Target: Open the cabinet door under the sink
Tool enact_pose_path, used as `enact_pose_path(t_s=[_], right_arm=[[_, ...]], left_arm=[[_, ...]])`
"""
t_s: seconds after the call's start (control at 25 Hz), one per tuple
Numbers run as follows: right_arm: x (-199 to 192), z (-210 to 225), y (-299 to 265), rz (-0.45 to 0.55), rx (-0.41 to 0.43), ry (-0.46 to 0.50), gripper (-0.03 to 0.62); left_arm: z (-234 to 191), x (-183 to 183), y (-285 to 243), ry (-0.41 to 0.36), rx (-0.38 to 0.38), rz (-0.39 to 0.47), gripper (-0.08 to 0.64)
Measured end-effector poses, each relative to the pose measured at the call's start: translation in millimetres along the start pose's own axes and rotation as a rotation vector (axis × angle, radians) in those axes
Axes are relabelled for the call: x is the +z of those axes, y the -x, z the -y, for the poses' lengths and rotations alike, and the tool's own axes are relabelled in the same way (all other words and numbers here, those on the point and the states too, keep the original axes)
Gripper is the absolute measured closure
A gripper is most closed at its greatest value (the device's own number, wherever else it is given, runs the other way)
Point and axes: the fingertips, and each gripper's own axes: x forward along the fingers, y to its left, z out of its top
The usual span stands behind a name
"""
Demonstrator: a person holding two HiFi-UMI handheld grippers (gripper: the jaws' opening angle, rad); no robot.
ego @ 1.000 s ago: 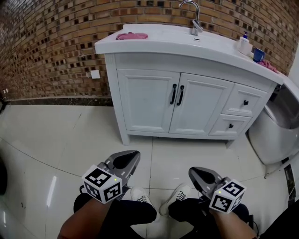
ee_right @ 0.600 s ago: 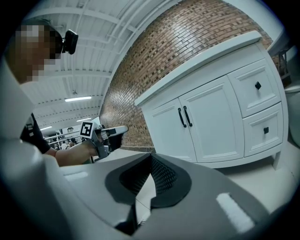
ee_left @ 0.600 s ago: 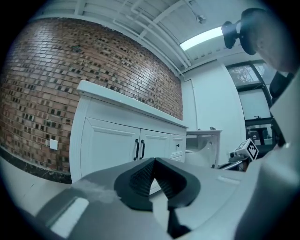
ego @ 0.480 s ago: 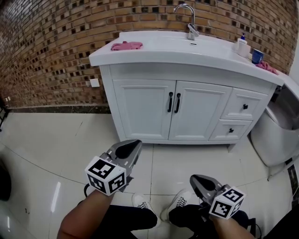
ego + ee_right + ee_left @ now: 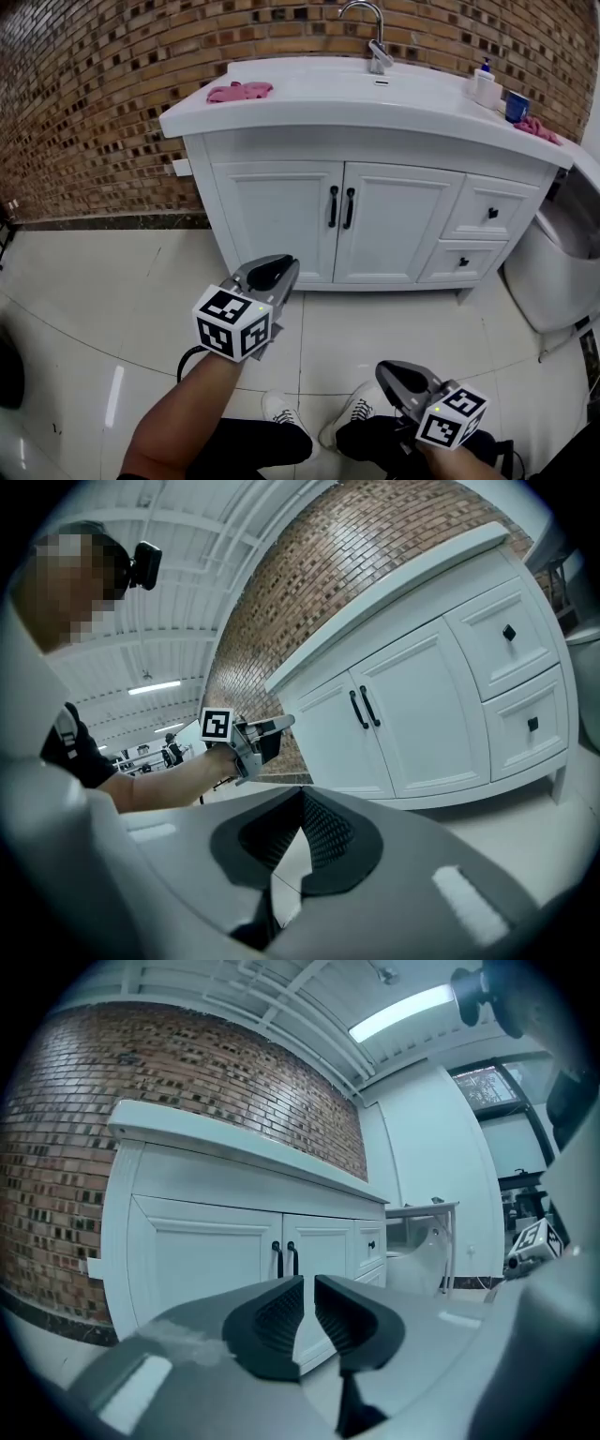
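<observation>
The white vanity cabinet [image 5: 272,220] stands under the sink with both double doors closed. Two black vertical handles [image 5: 333,206] [image 5: 349,208] sit side by side at the doors' meeting edges. My left gripper [image 5: 274,272] is held out low in front of the left door, well short of it, shut and holding nothing. In the left gripper view the left gripper [image 5: 309,1283] points at the handles [image 5: 284,1258]. My right gripper [image 5: 398,375] hangs lower and nearer to me, shut and empty. In the right gripper view the right gripper [image 5: 300,794] sees the handles [image 5: 363,708] from afar.
Two drawers [image 5: 492,213] [image 5: 461,262] sit right of the doors. On the counter lie a pink cloth [image 5: 239,91], a faucet [image 5: 372,37], a soap bottle [image 5: 484,84] and a blue cup [image 5: 515,106]. A white fixture [image 5: 553,272] stands at right. My shoes [image 5: 281,412] are on the tiled floor.
My left gripper has risen and moved forward toward the cabinet doors. The right gripper has dropped slightly lower. The cabinet looks a little closer; its doors remain closed.
</observation>
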Motion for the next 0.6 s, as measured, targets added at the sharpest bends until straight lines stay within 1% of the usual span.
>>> enact_pose_path(t_s=[0.12,0.36,0.6], right_arm=[[1,5,0,-0.003,-0.003,-0.011,0.588],[-3,13,2,-0.017,-0.009,-0.019,0.588],[-3,13,-3,-0.02,0.004,-0.024,0.588]], left_arm=[[-5,2,-16,-0.01,0.002,0.001,0.495],[-15,4,-51,-0.03,0.001,0.003,0.479],[-24,1,-85,-0.05,0.003,-0.008,0.469]])
